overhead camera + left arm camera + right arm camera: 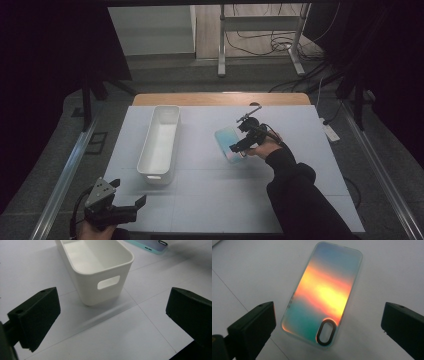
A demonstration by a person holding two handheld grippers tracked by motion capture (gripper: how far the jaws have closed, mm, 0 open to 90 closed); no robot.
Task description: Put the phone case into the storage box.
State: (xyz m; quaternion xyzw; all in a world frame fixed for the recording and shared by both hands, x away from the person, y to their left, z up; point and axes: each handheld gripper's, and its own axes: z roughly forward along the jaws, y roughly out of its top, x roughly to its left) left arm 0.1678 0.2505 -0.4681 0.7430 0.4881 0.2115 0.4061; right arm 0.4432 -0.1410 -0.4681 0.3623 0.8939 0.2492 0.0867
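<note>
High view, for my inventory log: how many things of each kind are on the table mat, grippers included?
White bin: 1
Iridescent phone case: 1
Handheld grippers: 2, the left gripper and the right gripper, both with jaws apart
Total: 4

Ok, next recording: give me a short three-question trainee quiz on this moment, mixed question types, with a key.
1. True or false: the right gripper is shut on the phone case.
2. Multiple choice: the white bin is A) holding the phone case, B) empty as far as its inside shows, C) tipped on its side.
3. Short answer: which gripper is closer to the phone case?

Key
1. False: its jaws stand open on either side of the case, which lies flat on the table.
2. B.
3. The right gripper; the left gripper sits open at the table's near edge, facing the bin's handle end.
</note>
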